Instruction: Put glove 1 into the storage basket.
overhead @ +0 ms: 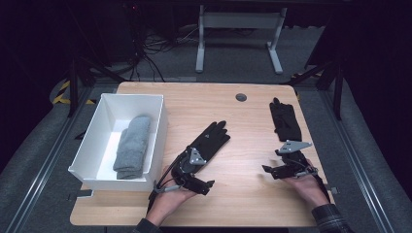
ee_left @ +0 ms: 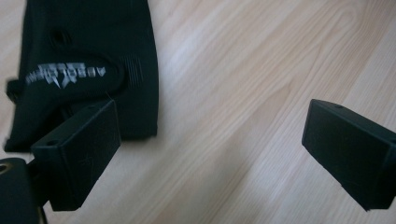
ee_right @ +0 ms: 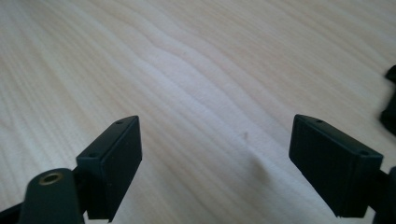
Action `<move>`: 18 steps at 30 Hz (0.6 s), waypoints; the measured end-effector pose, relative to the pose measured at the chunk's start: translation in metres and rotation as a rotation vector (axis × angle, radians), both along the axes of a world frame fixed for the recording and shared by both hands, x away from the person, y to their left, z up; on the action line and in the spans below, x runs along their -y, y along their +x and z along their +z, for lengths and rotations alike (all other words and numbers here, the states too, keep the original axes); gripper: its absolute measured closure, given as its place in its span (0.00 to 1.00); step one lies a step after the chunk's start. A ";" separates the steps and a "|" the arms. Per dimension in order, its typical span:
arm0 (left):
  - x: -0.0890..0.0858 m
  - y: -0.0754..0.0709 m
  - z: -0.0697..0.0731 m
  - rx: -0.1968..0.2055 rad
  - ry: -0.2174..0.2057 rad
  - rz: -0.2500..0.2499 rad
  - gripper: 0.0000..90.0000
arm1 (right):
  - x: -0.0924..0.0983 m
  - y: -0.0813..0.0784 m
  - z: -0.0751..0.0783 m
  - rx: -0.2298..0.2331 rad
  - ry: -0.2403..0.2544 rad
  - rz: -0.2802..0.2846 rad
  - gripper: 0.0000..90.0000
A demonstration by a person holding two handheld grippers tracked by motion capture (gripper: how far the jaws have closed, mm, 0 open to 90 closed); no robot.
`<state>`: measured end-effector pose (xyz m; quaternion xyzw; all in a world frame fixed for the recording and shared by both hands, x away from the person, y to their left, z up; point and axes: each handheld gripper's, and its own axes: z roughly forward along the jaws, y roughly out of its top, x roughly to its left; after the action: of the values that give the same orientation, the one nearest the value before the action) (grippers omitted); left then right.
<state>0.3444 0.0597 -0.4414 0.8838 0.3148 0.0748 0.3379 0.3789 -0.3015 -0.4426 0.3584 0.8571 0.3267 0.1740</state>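
Note:
A black glove [overhead: 210,140] lies flat in the middle of the wooden table [overhead: 243,194], fingers pointing away. Its cuff end with white lettering [ee_left: 88,60] sits at the upper left of the left gripper view. My left gripper [overhead: 197,175] is low at that cuff and stands open [ee_left: 210,126]. One of its jaws is at the cuff's edge, and bare wood lies between the two. A second black glove [overhead: 285,121] lies at the right. My right gripper [overhead: 272,162] is just in front of it, open [ee_right: 215,135] over bare wood.
A white bin [overhead: 92,141] stands at the table's left with a folded grey knit item [overhead: 132,145] inside. A dark round cable port [overhead: 241,97] sits near the far edge. A dark edge of the second glove [ee_right: 390,107] shows in the right gripper view.

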 end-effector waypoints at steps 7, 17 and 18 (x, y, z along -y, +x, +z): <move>-0.006 -0.004 -0.018 0.018 0.010 0.030 0.05 | 0.011 0.023 0.013 0.017 0.027 -0.048 0.26; -0.012 -0.004 -0.031 0.023 0.021 -0.007 0.00 | 0.035 0.062 0.023 0.057 0.041 -0.161 0.44; -0.012 -0.005 -0.032 0.039 0.029 -0.018 0.00 | 0.037 0.066 0.023 0.060 0.044 -0.169 0.46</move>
<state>0.3389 0.0721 -0.4739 0.8898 0.2989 0.0937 0.3319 0.4445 -0.3389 -0.4197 0.4233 0.8108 0.3400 0.2189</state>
